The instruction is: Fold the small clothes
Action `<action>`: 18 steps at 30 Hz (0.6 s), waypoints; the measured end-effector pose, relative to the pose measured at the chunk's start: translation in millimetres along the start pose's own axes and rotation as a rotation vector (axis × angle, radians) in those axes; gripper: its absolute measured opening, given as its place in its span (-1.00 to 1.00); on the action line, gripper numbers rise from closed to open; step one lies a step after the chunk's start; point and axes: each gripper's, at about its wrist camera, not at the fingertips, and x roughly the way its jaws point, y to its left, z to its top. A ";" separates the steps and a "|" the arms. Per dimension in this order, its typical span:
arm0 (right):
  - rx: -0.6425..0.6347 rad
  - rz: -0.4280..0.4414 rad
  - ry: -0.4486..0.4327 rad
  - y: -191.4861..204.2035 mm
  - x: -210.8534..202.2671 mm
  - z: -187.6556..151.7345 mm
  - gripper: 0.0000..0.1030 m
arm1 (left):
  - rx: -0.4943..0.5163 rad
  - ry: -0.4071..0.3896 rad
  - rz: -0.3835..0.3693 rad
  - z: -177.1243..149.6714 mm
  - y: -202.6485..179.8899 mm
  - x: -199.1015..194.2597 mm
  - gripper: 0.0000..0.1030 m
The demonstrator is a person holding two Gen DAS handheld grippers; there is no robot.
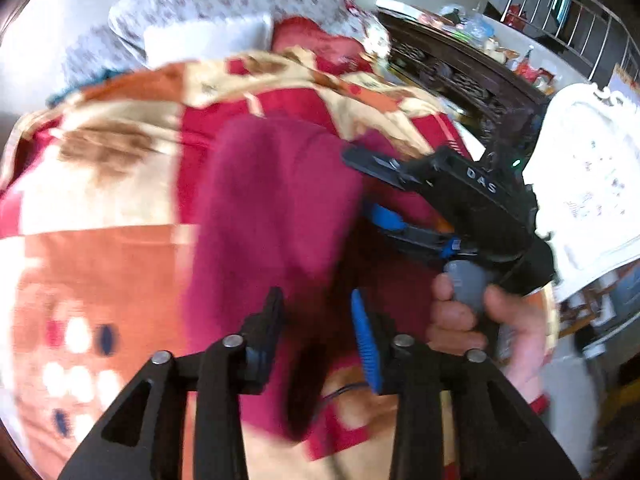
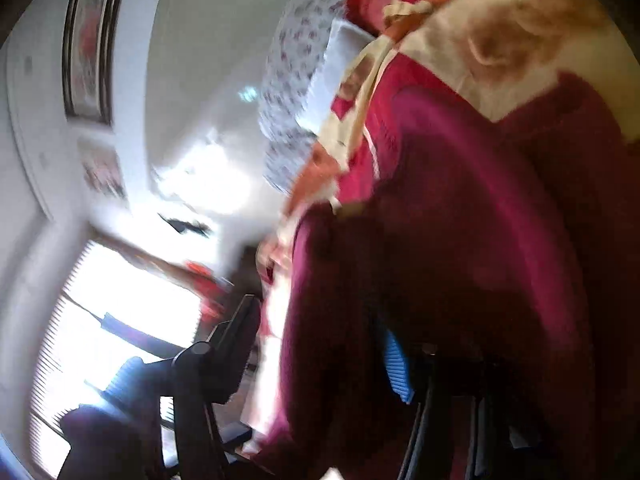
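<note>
Patterned blanket [image 1: 100,184] across bed, frame centre; magenta garment [image 1: 272,208] atop. Dark sideboard [image 1: 460,76] upper right. Left gripper [image 1: 318,344] jaws apart; right gripper [image 2: 324,344] jaws apart, unclamped.

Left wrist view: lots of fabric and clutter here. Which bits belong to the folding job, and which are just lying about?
Belongs to the job:
- magenta garment, spread on the bed
- left gripper, jaws apart over the garment
- right gripper, jaws apart at the garment's edge

Just lying about:
- patterned blanket underneath
- floral pillow
- white pillow
- dark wooden cabinet with clutter on top
</note>
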 end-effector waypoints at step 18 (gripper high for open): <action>-0.172 -0.191 0.072 21.9 28.2 -4.9 0.51 | 0.021 -0.070 -0.116 -80.8 36.8 -18.4 0.58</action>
